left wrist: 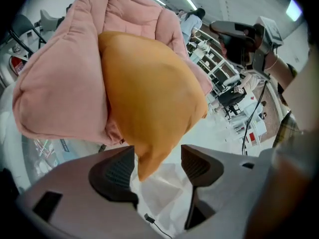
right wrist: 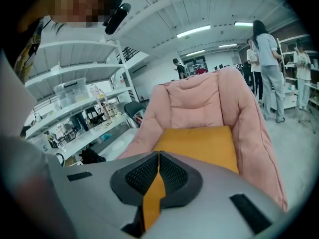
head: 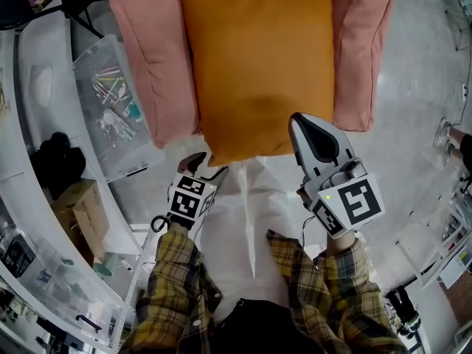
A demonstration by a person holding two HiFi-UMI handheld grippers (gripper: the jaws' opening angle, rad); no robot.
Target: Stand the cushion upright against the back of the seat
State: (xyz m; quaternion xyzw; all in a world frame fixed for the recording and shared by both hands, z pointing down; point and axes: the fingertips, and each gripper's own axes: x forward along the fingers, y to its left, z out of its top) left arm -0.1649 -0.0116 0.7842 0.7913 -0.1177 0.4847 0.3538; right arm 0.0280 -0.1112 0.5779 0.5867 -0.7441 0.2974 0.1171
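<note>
An orange cushion (head: 258, 65) lies flat on the pink padded seat (head: 147, 57), its near edge hanging over the seat's front. My right gripper (head: 301, 127) is at the cushion's near right corner. In the right gripper view it (right wrist: 158, 171) is shut on a fold of the orange cushion (right wrist: 199, 143), which shows as a thin strip between the pads. My left gripper (head: 206, 165) is at the near left corner. There its jaws (left wrist: 157, 171) stand open, and the corner of the cushion (left wrist: 149, 98) hangs between the pads without being pressed. The seat's back (right wrist: 199, 98) rises behind the cushion.
A clear plastic box (head: 118, 109) with small items stands on the floor left of the seat. White shelves (head: 29, 198) and a cardboard box (head: 85, 212) run along the left. People (right wrist: 269, 68) stand in the background to the right. My own legs are right below the grippers.
</note>
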